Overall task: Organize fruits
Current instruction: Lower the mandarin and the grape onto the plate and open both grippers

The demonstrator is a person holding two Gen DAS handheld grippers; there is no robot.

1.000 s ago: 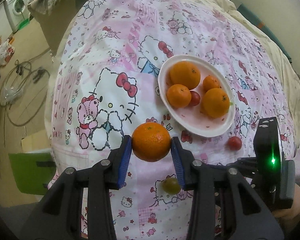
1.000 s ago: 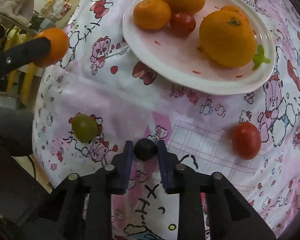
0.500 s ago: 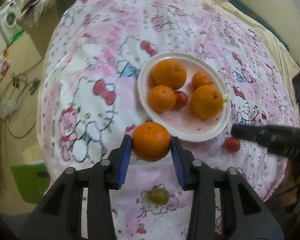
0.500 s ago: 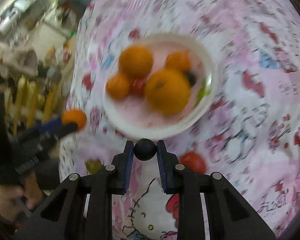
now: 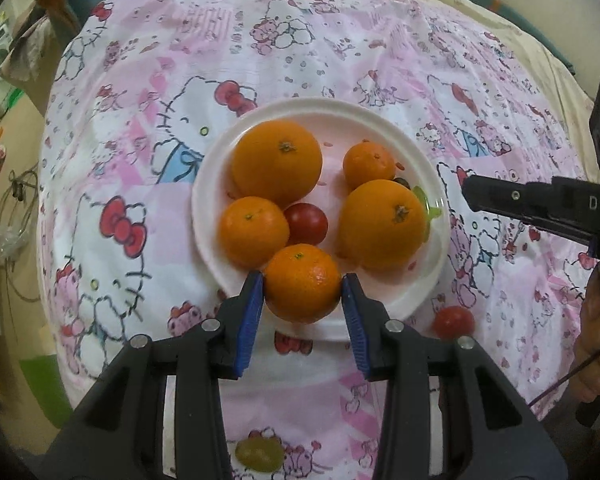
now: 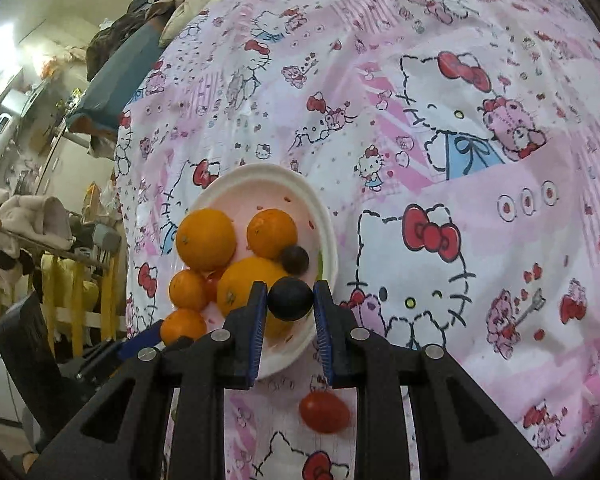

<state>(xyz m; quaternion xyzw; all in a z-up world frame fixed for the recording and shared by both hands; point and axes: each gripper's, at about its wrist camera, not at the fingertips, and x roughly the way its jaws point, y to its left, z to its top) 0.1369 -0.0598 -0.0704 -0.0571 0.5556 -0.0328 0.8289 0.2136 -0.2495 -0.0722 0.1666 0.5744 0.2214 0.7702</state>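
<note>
Orange mandarin (image 5: 302,283) clamped in left hand-held gripper (image 5: 303,298) over plate (image 5: 428,280) near rim, dark grape (image 6: 290,298) pinched in right hand-held gripper (image 6: 290,304) above plate's edge; four oranges plated.

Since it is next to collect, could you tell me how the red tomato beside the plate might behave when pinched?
The red tomato looks smooth and oval, so it may roll on the soft cloth. Its glossy skin could slip; squeezing may bruise it.

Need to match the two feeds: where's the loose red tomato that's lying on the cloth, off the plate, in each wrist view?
Left wrist: the loose red tomato lies on the cloth, lower right, just off the plate's near-right rim.
Right wrist: bottom centre, below the gripper fingers, just off the plate's near edge.
Shared landmark: the white plate of oranges.
</note>
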